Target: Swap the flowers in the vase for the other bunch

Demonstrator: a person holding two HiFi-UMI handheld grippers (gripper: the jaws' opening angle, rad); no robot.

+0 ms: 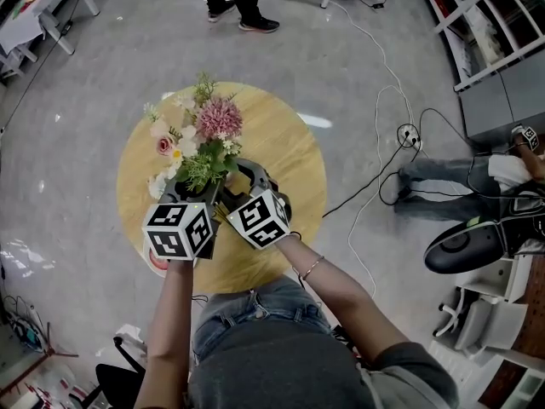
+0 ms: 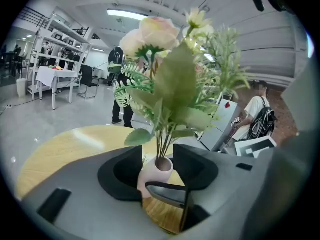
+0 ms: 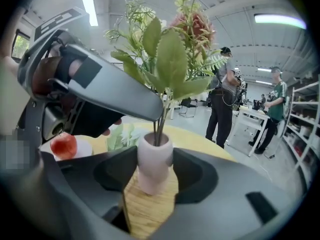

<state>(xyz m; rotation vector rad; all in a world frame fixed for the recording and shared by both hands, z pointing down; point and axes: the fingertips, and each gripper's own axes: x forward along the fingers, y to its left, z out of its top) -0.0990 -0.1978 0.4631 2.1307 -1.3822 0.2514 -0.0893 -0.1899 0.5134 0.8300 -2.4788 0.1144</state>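
We see the small pale vase (image 3: 155, 171) standing on the round wooden worktop (image 1: 281, 152), on the side nearer us, with a tall leafy bunch (image 1: 204, 135) in it, a pink bloom uppermost. The left claw (image 2: 159, 156) is spread wide with the vase between its jaws, not gripping it. The right claw (image 3: 155, 154) is wide too, its jaws just beside the vase on either side, and we judge that it does not press. Some pale flowers (image 3: 120, 135) lie on the worktop beyond, near a red apple (image 3: 63, 145). The bunch is far bigger than the vase, so we think a sideways bump from either jaw could topple it. Pulling the stems with nothing holding the vase could drag it up and then drop it. The two claws crowd the same spot, so they may clash
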